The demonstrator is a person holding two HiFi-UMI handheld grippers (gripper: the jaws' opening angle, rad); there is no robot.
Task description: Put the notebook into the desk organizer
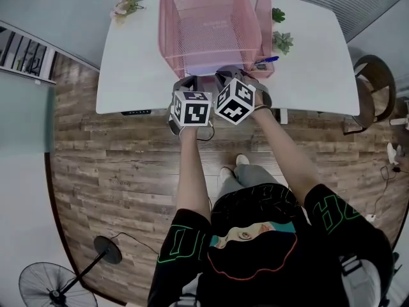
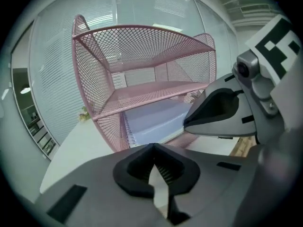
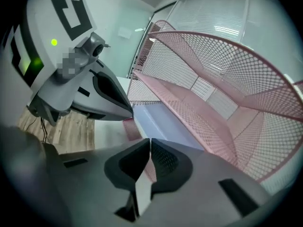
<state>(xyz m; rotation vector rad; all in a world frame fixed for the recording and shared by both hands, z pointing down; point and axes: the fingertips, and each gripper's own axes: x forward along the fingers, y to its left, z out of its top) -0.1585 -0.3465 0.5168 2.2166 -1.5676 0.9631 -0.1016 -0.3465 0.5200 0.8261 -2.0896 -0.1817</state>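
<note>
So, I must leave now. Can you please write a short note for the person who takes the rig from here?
Left gripper: shut, empty, just in front of the organizer.
Right gripper: shut, empty, close beside the left one.
Notebook: lies flat on the organizer's bottom shelf; neither gripper touches it.
Organizer: upright on the table, near its front edge.
Done: the notebook looks placed inside.
Left: probably only to draw both grippers away. Whether the notebook's near edge sticks out of the shelf I cannot tell, so check that first.
</note>
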